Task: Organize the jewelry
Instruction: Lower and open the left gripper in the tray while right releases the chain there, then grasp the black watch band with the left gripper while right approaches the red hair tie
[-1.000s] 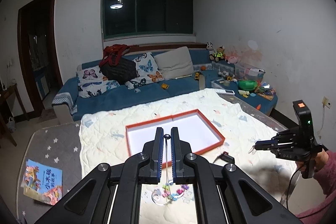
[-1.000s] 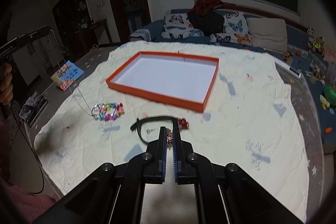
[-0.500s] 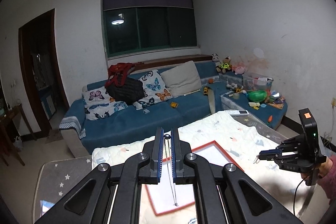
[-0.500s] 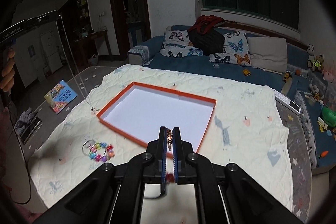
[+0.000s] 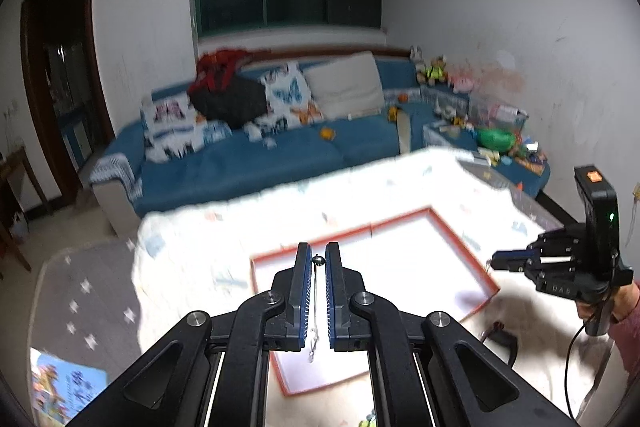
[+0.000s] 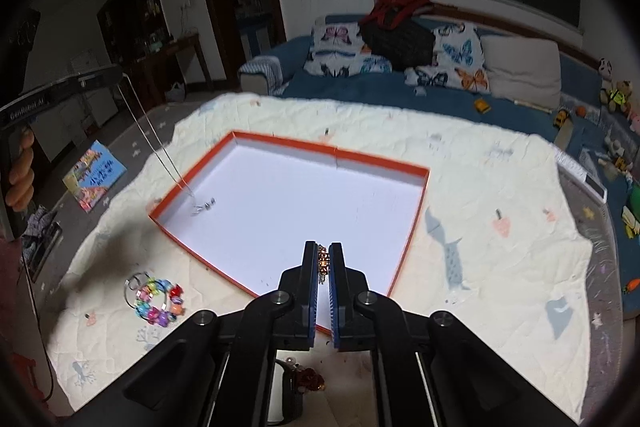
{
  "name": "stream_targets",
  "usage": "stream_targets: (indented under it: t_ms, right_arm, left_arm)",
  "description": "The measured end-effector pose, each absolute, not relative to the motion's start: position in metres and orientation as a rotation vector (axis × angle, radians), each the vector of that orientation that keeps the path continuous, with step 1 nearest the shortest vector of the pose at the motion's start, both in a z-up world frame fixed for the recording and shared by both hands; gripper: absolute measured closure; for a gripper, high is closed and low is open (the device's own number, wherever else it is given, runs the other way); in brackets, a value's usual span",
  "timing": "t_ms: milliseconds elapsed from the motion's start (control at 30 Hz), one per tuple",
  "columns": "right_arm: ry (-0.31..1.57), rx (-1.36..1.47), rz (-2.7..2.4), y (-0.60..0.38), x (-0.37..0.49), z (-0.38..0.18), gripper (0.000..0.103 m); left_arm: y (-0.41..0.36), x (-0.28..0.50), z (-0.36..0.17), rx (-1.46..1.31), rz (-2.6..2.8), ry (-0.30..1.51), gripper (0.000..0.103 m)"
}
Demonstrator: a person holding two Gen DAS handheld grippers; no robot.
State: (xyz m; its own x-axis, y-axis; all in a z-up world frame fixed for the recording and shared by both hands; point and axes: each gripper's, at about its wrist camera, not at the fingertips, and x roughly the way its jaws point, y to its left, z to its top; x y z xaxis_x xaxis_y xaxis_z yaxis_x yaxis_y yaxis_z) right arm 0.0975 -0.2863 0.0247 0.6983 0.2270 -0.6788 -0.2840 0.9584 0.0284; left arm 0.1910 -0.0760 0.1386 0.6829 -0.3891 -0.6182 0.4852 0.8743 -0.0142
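An orange-rimmed white tray (image 6: 336,157) lies on a pale quilt. My left gripper (image 5: 318,247) is shut on a thin silver chain (image 5: 315,307) that hangs between its fingers. In the right wrist view that chain (image 6: 160,151) runs down from the left gripper (image 6: 120,71), and its end rests in the tray's left corner. My right gripper (image 6: 322,246) is shut on a small orange-gold beaded piece (image 6: 322,261) over the tray's near rim. In the left wrist view the right gripper (image 5: 494,261) hovers by the tray's right rim (image 5: 460,239).
A colourful bead bracelet (image 6: 158,301) lies on the quilt left of the right gripper. A black band with a red ornament (image 6: 306,379) lies under it. A blue sofa (image 6: 400,95) stands behind, toys (image 6: 616,95) at the right, and a picture book (image 6: 94,175) on the floor.
Both grippers have moved from the quilt's near side to over the tray. The chain's end now rests inside the tray. Both grips are unchanged.
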Motion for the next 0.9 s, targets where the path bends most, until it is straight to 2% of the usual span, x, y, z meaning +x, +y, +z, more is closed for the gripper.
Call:
stream_targets:
  t_ms: [333, 633, 700, 733, 767, 833, 867, 900]
  right_arm:
    - [0.858, -0.148, 0.238, -0.282, 0.109, -0.013, 0.096]
    - [0.881, -0.166, 0.224, -0.281, 0.111, -0.022, 0.096]
    - [0.883, -0.174, 0.222, -0.28, 0.111, -0.022, 0.096]
    - [0.882, -0.177, 0.22, -0.279, 0.112, -0.022, 0.096]
    - [0.883, -0.18, 0.217, -0.279, 0.111, -0.022, 0.096]
    - [0.881, -0.178, 0.214, -0.279, 0.112, -0.022, 0.092]
    - [0.88, -0.173, 0.217, -0.28, 0.111, -0.021, 0.084]
    - [0.872, -0.168, 0.216, -0.281, 0.11, -0.019, 0.071]
  left_arm:
    - [-0.083, 0.225, 0.015, 0.131, -0.5, 0.887, 0.097]
    - [-0.081, 0.23, -0.028, 0.149, -0.493, 0.949, 0.094]
    - [-0.08, 0.231, -0.033, 0.139, -0.5, 0.965, 0.09]
    - [-0.08, 0.231, -0.033, 0.138, -0.5, 0.97, 0.082]
    - [-0.08, 0.23, -0.034, 0.141, -0.498, 0.97, 0.068]
    - [-0.08, 0.227, -0.033, 0.145, -0.485, 0.957, 0.055]
    - [-0.08, 0.225, -0.032, 0.145, -0.482, 0.95, 0.054]
    - [-0.079, 0.223, -0.03, 0.143, -0.478, 0.948, 0.054]
